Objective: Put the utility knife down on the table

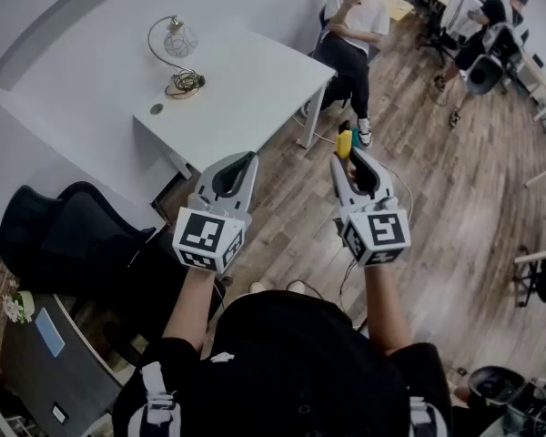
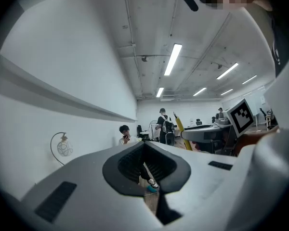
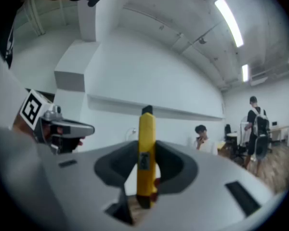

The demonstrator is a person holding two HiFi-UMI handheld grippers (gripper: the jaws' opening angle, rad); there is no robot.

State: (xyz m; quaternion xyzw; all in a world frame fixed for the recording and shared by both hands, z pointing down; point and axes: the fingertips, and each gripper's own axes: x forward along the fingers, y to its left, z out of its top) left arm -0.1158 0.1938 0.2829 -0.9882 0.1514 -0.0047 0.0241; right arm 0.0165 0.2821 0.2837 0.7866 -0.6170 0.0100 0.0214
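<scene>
Both grippers are up in the air over the wood floor [image 1: 455,208], in front of the person holding them. The right gripper [image 1: 349,157] has its jaws clamped on a yellow utility knife [image 1: 344,142], pinching it around the lower half of the body. In the right gripper view the knife [image 3: 146,129] stands pretty much upright between the jaws, with its black tip poking up past them and a little label on the side facing the camera. So the knife isn't on the table: in the head view it sits just right of centre, below and to the right of the white table [image 1: 255,89], which fills the upper middle of the frame. The left gripper [image 1: 247,160] is just left of centre, and the left gripper view shows its jaws [image 2: 143,143] closed tip to tip with nothing in them; you only see the room through the cut-out in the pads. On the table's far left there's a curvy wire lamp with a glass globe [image 1: 176,44] and a coiled cable [image 1: 186,83] beside it. A seated person looking at a phone [image 1: 353,25] is at the top of the frame, past the table's right end, and a black office chair [image 1: 68,235] is at lower left.
</scene>
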